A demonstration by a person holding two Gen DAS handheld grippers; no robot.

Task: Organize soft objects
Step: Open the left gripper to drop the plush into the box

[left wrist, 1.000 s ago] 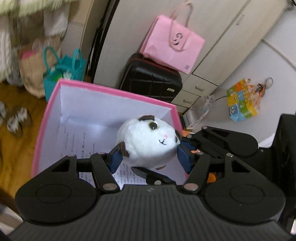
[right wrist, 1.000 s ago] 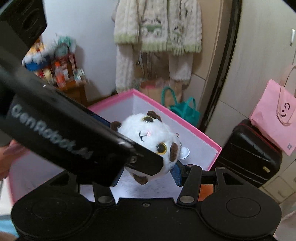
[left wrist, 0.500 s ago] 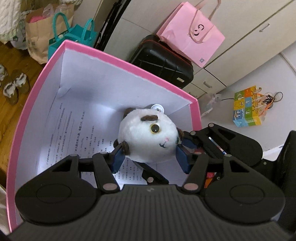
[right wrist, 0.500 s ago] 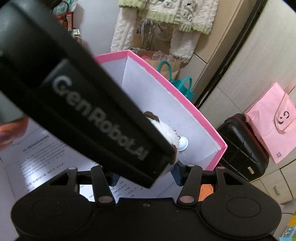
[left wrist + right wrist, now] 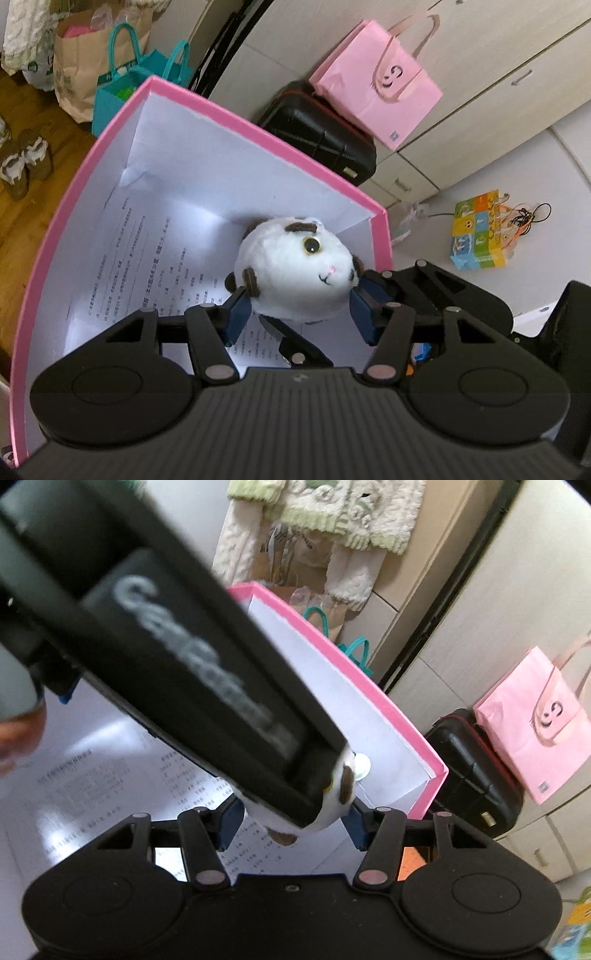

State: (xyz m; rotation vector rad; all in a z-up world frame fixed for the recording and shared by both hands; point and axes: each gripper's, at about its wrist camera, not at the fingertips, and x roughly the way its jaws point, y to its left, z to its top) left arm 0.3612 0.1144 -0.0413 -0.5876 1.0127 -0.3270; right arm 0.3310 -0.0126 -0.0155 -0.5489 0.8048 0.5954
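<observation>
A round white plush toy [image 5: 295, 273] with brown patches hangs inside the pink box [image 5: 258, 125], over a printed sheet [image 5: 147, 258] lining it. My left gripper [image 5: 301, 295] has its blue pads against the toy's two sides, and its jaws are opening slightly. In the right wrist view the left gripper's black body [image 5: 207, 686] hides most of the toy [image 5: 343, 786]. My right gripper [image 5: 293, 812] also has its pads at the toy's sides, jaws opening. Its black frame [image 5: 443, 295] crosses in from the right of the left wrist view.
Beyond the pink box's rim [image 5: 369, 686] stand a black suitcase [image 5: 321, 136] with a pink paper bag [image 5: 376, 88] on it, a teal bag [image 5: 122, 92] and a brown paper bag [image 5: 81, 55]. A colourful carton [image 5: 480, 232] lies on the floor. Part of a hand [image 5: 14, 734] shows at the left.
Both grippers and the toy have sunk deeper into the pink box. The left gripper has rolled, and its body now covers almost all of the toy in the right wrist view.
</observation>
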